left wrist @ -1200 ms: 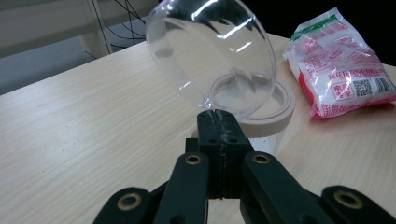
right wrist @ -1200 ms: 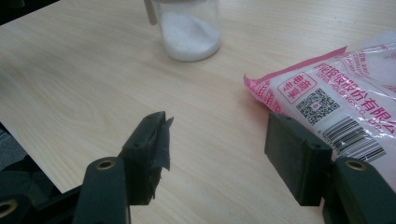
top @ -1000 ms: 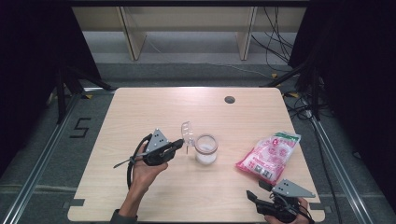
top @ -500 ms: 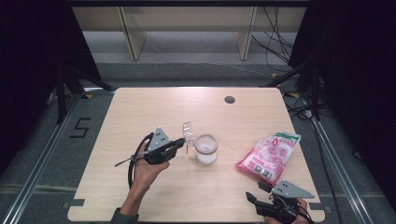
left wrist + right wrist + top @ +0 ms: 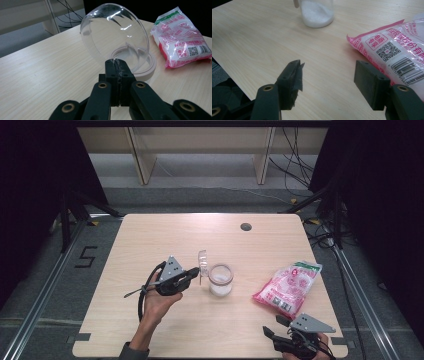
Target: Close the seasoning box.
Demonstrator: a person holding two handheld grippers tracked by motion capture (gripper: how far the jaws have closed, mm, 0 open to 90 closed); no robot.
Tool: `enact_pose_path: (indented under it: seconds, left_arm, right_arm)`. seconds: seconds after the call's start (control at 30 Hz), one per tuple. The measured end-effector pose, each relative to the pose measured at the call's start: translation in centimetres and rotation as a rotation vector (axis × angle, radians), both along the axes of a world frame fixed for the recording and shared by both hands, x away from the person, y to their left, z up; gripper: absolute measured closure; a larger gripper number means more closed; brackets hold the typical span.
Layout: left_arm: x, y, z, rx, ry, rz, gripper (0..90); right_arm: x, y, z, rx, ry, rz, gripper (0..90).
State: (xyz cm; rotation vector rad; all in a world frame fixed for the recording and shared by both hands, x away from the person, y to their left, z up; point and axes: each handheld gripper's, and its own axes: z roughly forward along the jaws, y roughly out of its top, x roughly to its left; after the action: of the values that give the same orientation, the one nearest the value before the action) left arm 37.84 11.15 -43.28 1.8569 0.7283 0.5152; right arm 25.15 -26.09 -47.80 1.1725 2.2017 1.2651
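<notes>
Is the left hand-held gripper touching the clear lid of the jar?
Touching. In the left gripper view the left hand-held gripper has its jaws pinched shut on the rim of the clear lid, which stands open above the jar.

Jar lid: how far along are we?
Done: the clear lid is swung up off the jar, which holds white powder. In hand: the left gripper pinches its edge. Left: the right gripper is open beside the untouched pink bag.
</notes>
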Motion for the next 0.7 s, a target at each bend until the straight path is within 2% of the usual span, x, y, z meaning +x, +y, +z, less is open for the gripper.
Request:
enact_pose_path:
  seconds: [0.03, 0.1, 0.2, 0.27, 0.37, 0.43, 0.47, 0.7]
  left_arm:
    - [0.0, 0.0, 0.0, 0.0, 0.001, 0.0, 88.3]
    - [0.0, 0.0, 0.1, 0.008, -0.004, -0.007, 88.2]
    - [-0.1, -0.2, 0.1, -0.003, 0.001, -0.005, 88.2]
    - [-0.1, -0.3, 0.2, 0.006, -0.007, -0.01, 88.1]
    - [-0.1, -0.5, 0.2, -0.005, -0.002, -0.011, 87.9]
    - [-0.2, -0.5, 0.3, 0.009, -0.012, -0.012, 87.8]
    - [-0.2, -0.6, 0.3, 0.011, -0.013, -0.013, 87.8]
    - [-0.4, -1.2, 0.5, 0.016, -0.019, -0.032, 86.9]
  right_arm:
    - [0.0, 0.1, 0.0, 0.013, 0.01, 0.001, 39.4]
    - [0.0, 0.0, 0.0, 0.0, 0.004, 0.0, 39.4]
    - [0.0, 0.1, 0.0, 0.015, 0.011, 0.004, 39.4]
    - [0.0, 0.1, 0.0, 0.015, 0.011, 0.004, 39.4]
    - [-0.1, 0.2, 0.0, 0.02, 0.018, -0.004, 39.4]
    - [-0.1, 0.2, -0.1, 0.02, 0.018, 0.0, 39.4]
    - [-0.2, 0.3, 0.0, 0.03, 0.033, -0.009, 39.4]
    - [-0.2, 0.2, 0.0, 0.018, 0.036, -0.001, 39.3]
